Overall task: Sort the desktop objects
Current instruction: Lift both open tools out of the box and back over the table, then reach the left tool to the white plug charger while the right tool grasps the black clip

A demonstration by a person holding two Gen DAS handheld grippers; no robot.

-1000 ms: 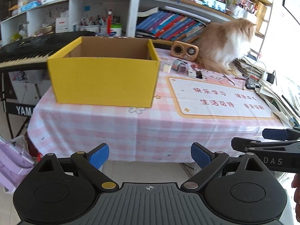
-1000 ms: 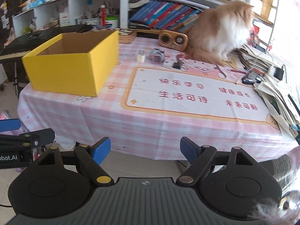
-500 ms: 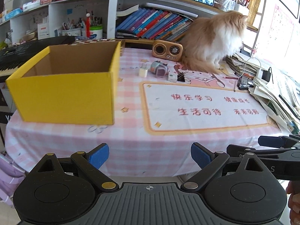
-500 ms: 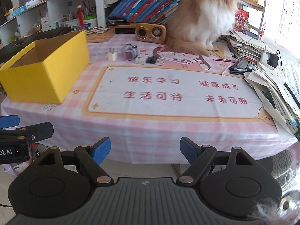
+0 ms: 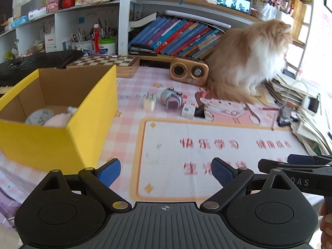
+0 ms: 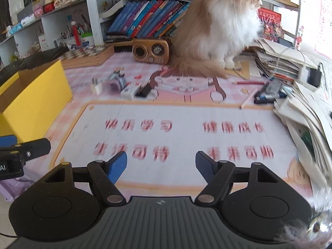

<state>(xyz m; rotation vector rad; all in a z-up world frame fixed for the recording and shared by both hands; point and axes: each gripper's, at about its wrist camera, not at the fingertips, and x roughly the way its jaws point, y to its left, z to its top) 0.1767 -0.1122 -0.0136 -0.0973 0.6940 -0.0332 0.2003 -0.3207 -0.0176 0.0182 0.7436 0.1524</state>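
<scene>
Left gripper (image 5: pixel 165 171) fingers spread, empty; right gripper (image 6: pixel 161 164) fingers just narrowing, nothing between them, above the mat (image 6: pixel 186 139)

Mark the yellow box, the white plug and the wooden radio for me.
yellow box (image 5: pixel 37 145), left wrist view, its near outer wall.
white plug (image 5: pixel 149 103), left wrist view, front face of its body.
wooden radio (image 6: pixel 152 50), right wrist view, its front panel.

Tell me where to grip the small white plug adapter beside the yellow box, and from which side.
Grip the white plug adapter across its squarish body, below the prongs that stick up from its top. Probably come from above and the near side: the toy crowds its right, while the side toward the yellow box is open cloth.
</scene>
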